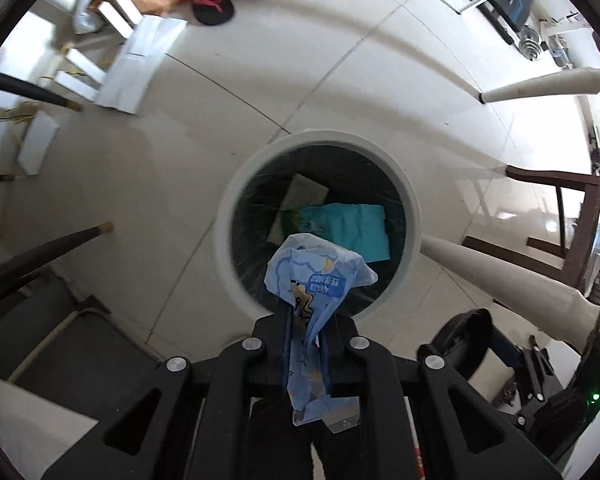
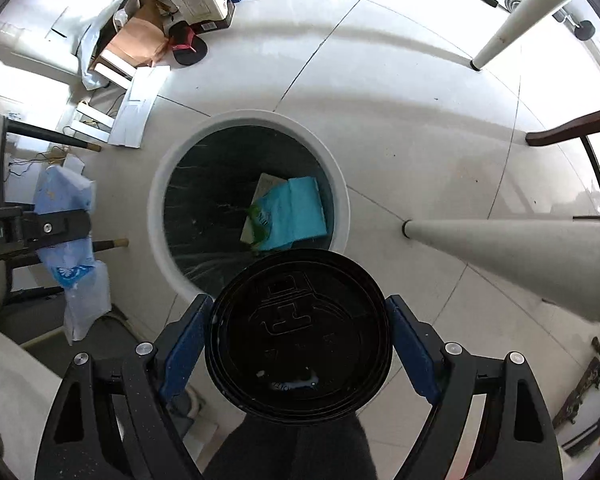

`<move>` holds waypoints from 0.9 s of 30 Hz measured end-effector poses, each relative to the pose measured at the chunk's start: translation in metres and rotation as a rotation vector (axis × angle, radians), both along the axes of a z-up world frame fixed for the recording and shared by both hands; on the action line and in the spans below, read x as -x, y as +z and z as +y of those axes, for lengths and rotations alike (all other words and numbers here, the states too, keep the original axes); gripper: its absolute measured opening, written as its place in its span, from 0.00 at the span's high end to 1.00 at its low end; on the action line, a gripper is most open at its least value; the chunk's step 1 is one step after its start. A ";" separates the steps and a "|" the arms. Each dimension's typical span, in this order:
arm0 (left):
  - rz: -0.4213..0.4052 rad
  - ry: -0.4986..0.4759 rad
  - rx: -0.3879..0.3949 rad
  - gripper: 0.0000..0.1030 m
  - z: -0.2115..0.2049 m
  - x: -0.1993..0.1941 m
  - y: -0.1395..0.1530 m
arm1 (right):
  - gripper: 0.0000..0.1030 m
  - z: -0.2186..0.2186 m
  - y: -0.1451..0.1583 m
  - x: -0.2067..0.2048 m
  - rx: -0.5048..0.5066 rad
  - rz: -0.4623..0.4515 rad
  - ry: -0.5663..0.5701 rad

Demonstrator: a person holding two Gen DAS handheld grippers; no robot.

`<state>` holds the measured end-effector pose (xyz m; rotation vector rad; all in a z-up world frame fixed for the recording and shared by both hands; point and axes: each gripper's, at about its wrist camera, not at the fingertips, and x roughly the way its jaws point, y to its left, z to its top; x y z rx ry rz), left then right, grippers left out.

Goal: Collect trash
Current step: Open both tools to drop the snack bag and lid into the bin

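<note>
Left gripper (image 1: 306, 320) clamps one blue wrapper (image 1: 314, 276); right gripper (image 2: 298, 320) clamps one black lid (image 2: 298, 336); bin (image 2: 156, 208) holds two items.

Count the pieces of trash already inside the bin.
2 visible: a teal packet lying on the bin floor, and a flat beige card partly under it. The held cup blocks the bin's near side, so more may be hidden.

A pale tiled floor (image 2: 400, 92) carries a white-rimmed trash bin (image 2: 340, 184), a black-and-red flip-flop (image 2: 188, 46), a brown cardboard box (image 2: 136, 44), flat white boxes (image 1: 136, 68) and white table legs (image 2: 512, 20).
</note>
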<state>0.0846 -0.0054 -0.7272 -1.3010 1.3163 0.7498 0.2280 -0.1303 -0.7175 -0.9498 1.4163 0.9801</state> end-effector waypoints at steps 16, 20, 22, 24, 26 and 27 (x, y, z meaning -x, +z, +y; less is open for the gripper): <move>-0.006 -0.001 -0.016 0.08 0.006 0.013 0.012 | 0.07 0.020 -0.026 -0.004 -0.043 0.140 0.018; 0.031 -0.010 -0.059 0.08 0.001 0.019 0.022 | 0.02 0.019 -0.023 -0.004 -0.052 0.143 0.005; 0.050 -0.012 -0.090 0.08 -0.003 0.025 0.027 | 0.00 0.017 -0.020 -0.002 -0.062 0.155 0.004; 0.086 -0.021 -0.145 0.08 -0.007 0.030 0.035 | 0.00 0.016 -0.017 0.000 -0.060 0.131 0.011; 0.131 -0.030 -0.191 0.08 -0.012 0.035 0.041 | 0.00 0.013 -0.014 0.001 -0.051 0.100 0.014; 0.160 -0.033 -0.219 0.08 -0.016 0.039 0.044 | 0.00 0.012 -0.012 0.002 -0.043 0.080 0.016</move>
